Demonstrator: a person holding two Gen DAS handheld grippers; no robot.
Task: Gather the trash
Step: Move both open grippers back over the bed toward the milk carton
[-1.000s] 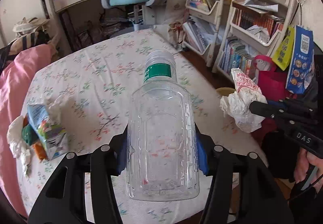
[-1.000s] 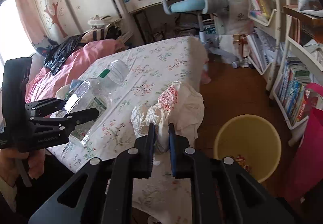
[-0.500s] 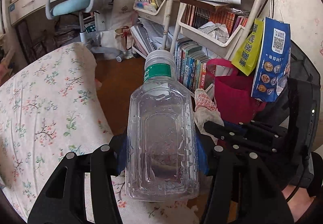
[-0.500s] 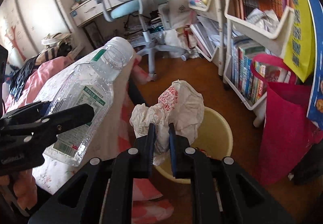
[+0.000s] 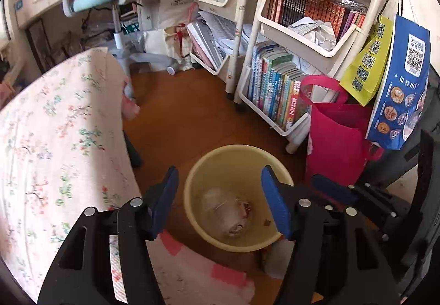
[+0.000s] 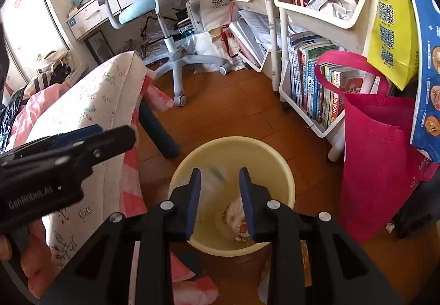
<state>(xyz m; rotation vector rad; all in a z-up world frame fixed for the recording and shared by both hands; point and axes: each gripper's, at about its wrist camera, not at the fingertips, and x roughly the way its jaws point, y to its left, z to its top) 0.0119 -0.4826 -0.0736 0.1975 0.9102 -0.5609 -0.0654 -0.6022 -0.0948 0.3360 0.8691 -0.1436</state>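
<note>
A yellow waste bin (image 5: 236, 147) (image 6: 233, 139) stands on the wooden floor beside the bed. My left gripper (image 5: 219, 175) hangs right above it, its jaws opening with nothing between them. A pale blurred mass (image 5: 225, 211) lies inside the bin. In the right wrist view my right gripper (image 6: 220, 171) is also over the bin, jaws opening and holding nothing. The crumpled white and red wrapper (image 6: 235, 215) sits at the bin's bottom. A clear blur with a green streak, the plastic bottle (image 6: 216, 177), is dropping inside. The left gripper (image 6: 68, 145) shows at the left, the right gripper (image 5: 343, 195) beside the bin.
The bed with its floral sheet (image 5: 55, 126) borders the bin on the left. A red tote bag (image 5: 335, 145) and a white book trolley (image 5: 275, 96) stand to the right. Blue and yellow paper bags (image 5: 398, 79) hang above. A blue office chair (image 6: 154, 2) stands further back.
Both grippers swung from over the bed to above the bin. The left let go of the bottle and the right let go of the wrapper; both now sit in the bin.
</note>
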